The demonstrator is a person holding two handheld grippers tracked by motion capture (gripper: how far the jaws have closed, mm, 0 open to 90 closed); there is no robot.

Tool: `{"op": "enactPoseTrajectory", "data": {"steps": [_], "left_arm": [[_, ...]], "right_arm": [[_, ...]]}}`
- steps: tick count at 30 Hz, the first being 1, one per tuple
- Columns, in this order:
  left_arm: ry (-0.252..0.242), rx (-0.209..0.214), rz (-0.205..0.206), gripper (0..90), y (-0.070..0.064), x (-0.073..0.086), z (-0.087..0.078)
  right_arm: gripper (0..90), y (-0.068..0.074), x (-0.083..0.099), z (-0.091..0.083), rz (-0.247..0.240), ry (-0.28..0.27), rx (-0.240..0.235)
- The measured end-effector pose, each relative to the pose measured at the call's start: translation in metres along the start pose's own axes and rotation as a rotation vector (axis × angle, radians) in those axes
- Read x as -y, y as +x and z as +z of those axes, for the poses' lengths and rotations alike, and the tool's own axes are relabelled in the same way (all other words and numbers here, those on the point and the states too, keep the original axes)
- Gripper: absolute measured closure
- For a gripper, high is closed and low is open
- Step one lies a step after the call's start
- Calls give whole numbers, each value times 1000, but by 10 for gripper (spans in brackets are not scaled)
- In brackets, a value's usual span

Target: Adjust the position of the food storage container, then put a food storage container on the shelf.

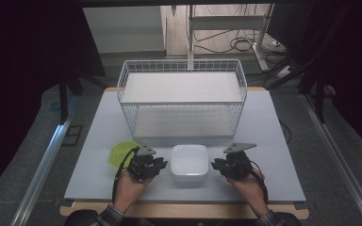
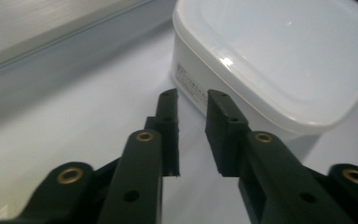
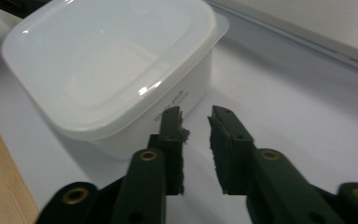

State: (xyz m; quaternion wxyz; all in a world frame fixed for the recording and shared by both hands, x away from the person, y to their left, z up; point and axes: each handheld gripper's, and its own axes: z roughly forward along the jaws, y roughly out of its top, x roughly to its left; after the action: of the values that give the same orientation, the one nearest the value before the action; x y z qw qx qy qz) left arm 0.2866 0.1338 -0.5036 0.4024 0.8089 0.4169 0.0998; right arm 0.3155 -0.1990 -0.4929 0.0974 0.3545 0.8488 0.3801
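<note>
I am flanking the white lidded container (image 1: 189,162) at lower centre of the table (image 1: 99,141); left gripper (image 2: 192,100) and right gripper (image 3: 196,116) jaws slightly parted, empty. It looks light, slick; I'd grip its rim.

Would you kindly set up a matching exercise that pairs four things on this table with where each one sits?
Things:
1. white box
2. green lid
3. wire basket
4. right gripper

Places:
A. at the far side of the table, behind the other things
B. partly behind the left gripper, toward the table's left
C. midway between the two grippers, near the front edge
D. just right of the white box, jaws apart and holding nothing

Pairs: 1-C, 2-B, 3-A, 4-D
</note>
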Motion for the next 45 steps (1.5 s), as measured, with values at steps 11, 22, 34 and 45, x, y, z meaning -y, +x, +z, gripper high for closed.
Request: {"op": "enactPoseTrajectory", "data": {"steps": [11, 22, 34, 45], "left_arm": [[-36, 61, 12, 313, 1, 20, -19], [-61, 34, 81, 112, -3, 24, -13], [-59, 72, 104, 46, -9, 17, -9], [-20, 77, 111, 41, -19, -16, 4]], "right_arm": [[380, 0, 5, -16, -37, -63, -9], [194, -1, 6, -14, -16, -94, -25], [95, 6, 1, -9, -20, -94, -32], [80, 13, -11, -5, -1, -53, -57]]}}
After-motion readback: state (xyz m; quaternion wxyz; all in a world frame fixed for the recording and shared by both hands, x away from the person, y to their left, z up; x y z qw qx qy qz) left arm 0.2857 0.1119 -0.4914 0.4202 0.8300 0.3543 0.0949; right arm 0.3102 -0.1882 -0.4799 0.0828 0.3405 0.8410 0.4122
